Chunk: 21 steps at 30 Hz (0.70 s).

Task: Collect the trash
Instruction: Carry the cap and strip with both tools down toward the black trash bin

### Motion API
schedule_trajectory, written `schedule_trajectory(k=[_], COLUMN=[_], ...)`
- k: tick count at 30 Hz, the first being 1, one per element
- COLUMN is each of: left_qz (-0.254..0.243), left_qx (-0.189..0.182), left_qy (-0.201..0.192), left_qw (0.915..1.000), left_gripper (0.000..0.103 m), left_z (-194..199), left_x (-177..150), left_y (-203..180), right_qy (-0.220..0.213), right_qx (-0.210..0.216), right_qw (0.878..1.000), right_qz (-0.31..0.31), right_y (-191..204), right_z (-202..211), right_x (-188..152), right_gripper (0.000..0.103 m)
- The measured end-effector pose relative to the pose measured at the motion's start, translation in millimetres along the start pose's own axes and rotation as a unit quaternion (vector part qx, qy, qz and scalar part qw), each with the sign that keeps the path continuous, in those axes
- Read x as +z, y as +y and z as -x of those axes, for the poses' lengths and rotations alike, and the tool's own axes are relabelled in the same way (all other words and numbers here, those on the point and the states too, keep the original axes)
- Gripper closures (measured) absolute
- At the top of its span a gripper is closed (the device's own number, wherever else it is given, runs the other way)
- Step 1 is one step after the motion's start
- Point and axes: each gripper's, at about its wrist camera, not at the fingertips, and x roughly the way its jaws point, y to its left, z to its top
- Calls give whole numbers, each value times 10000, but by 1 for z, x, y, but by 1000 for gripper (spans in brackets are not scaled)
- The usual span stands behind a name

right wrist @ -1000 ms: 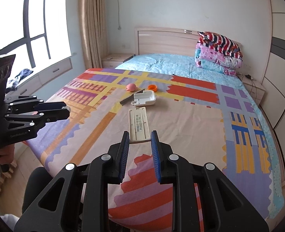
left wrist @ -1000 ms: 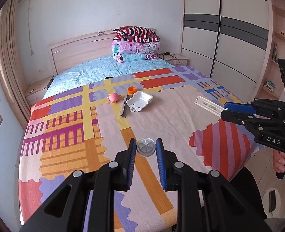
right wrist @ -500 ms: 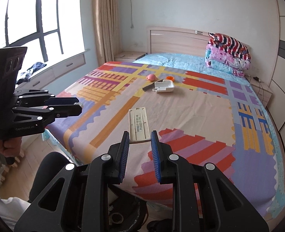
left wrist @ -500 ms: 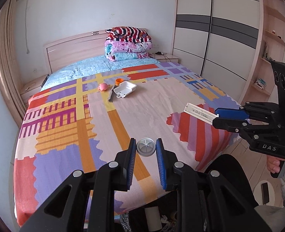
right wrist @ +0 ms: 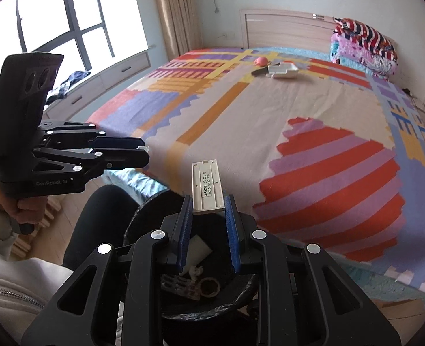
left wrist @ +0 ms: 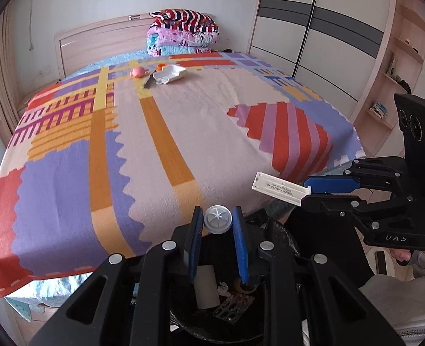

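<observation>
Left wrist: ribbed round plastic cap (left wrist: 217,219) between blue rubber-padded tongs (left wrist: 218,225).

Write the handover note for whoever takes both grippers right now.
Left gripper: shut on a round white cap, held over the black bin.
Right gripper: shut on a flat white strip, also above the bin.
In the bin: a cardboard tube, a blister pack, a tape ring, some white scraps.
Done: cap and strip are picked up and carried to the bin.
Left: drop both in. Then see to the far end of the bed: white tray, pink thing, orange thing, dark flat tool.
</observation>
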Motion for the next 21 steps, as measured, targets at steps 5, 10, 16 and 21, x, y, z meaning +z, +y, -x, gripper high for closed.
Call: schedule_trajectory(k=[5,10,16,21], left_qz=[72,104,177,279], left_qx=[-97,-169,-201,-284], left_qy=[286,587,1044,1359], left_qw=[9995,9981,9942,9899], left_gripper=[82,82,82,82], left_z=[-16,-35,-66,-89], left_x=[-18,-31,-50,-65], left_y=[0,-2,-1,-1], right_qy=[308,580,978,1272], right_qx=[145,201,241,281], right_qw=[9994,9980,9943,9906], right_qz=[-65,-143,-345,-421], right_y=[5,5,0,-1], right_z=[-15,-27,-49,-67], right_x=[-18,-31,-47,-55], right_gripper=[80,80,80,80])
